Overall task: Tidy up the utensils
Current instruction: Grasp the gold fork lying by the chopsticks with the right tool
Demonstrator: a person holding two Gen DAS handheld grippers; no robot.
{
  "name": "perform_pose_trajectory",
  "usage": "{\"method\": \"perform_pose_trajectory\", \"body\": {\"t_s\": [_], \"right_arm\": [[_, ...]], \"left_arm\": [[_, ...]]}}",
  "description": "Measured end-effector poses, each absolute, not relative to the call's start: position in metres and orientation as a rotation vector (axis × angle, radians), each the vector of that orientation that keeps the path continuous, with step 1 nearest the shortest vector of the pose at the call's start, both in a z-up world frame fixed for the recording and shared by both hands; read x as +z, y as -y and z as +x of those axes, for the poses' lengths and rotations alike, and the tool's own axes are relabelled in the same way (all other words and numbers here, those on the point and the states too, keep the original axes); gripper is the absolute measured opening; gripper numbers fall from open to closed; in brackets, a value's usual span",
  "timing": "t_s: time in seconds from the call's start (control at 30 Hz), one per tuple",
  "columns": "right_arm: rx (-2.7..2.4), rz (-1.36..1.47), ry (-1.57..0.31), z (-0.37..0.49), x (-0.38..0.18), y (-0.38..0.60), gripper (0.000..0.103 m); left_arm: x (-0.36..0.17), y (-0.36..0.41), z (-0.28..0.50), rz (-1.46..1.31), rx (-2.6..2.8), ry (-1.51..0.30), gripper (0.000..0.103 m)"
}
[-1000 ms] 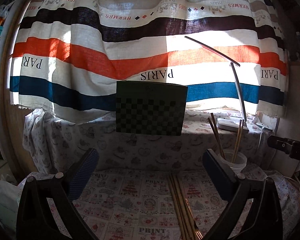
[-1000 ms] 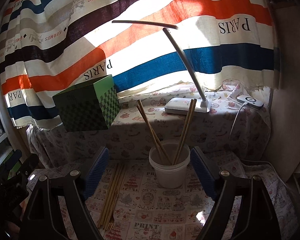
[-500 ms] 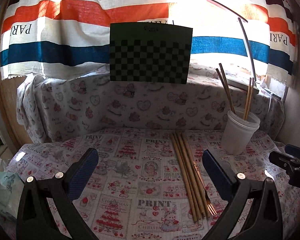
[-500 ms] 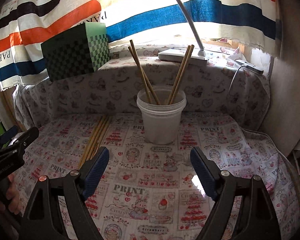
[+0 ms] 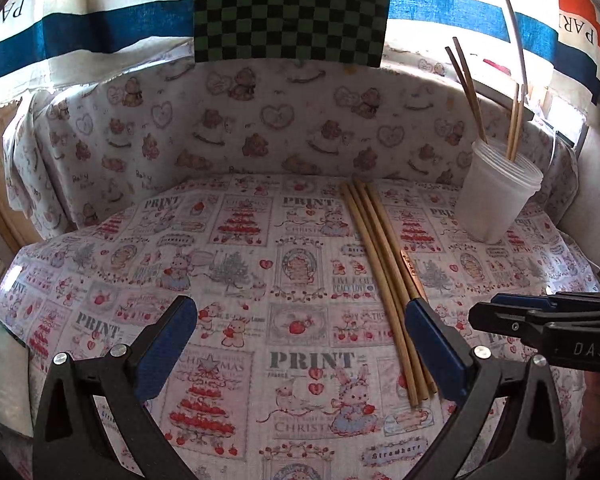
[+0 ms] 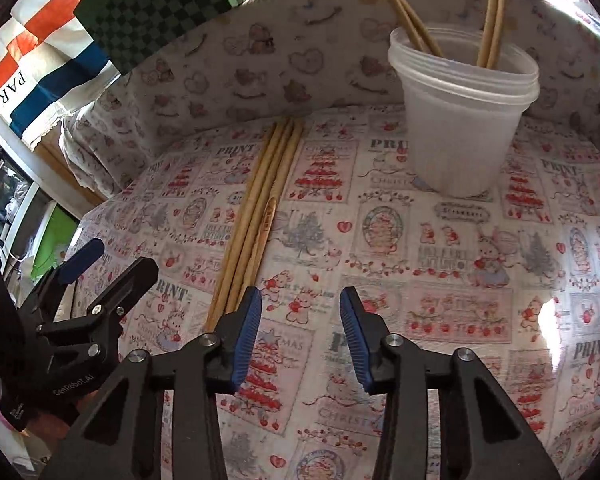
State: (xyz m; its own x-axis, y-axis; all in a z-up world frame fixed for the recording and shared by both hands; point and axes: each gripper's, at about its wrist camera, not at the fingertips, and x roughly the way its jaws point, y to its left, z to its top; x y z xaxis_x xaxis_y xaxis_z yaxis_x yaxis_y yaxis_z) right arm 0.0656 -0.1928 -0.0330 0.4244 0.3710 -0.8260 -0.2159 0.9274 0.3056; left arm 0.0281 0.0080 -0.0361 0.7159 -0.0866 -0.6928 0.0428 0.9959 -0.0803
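Observation:
Several wooden chopsticks lie in a bundle on the printed tablecloth. A white plastic cup stands behind them on the right and holds more chopsticks. My left gripper is open above the cloth, its right finger over the near end of the bundle. My right gripper hovers just right of the bundle's near end; its jaws are closing with nothing between them. Each gripper also shows in the other's view: the right gripper, the left gripper.
A green checkered box sits on the raised, cloth-covered ledge behind. A striped curtain hangs behind it. A thin lamp arm rises at the right. The table edge drops off at the left.
Both grippers have sunk and tipped down toward the tabletop. The right gripper's jaws have narrowed. The chopstick bundle and cup now look closer and larger.

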Motion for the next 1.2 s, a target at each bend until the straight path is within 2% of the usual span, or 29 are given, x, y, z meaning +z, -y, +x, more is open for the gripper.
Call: {"method": "perform_pose_trajectory", "body": {"t_s": [0.1, 0.33, 0.4, 0.57, 1.2], "right_arm": [[0.368, 0.119, -1.071, 0.064, -0.036, 0.18, 0.036], [0.409, 0.016, -1.092, 0.057, -0.043, 0.153, 0.031], [0.414, -0.002, -1.104, 0.055, -0.046, 0.148, 0.025], [0.354, -0.026, -1.089, 0.049, -0.047, 0.147, 0.016], [0.374, -0.231, -1.077, 0.022, -0.05, 0.119, 0.016]], "left_arm": [[-0.043, -0.016, 0.03, -0.069, -0.028, -0.805, 0.103], [-0.042, -0.028, 0.029, -0.117, -0.023, -0.812, 0.103], [-0.04, -0.032, 0.028, -0.118, 0.007, -0.795, 0.103], [-0.035, -0.043, 0.027, -0.159, 0.026, -0.778, 0.103], [-0.036, -0.05, 0.026, -0.18, 0.083, -0.787, 0.103]]}}
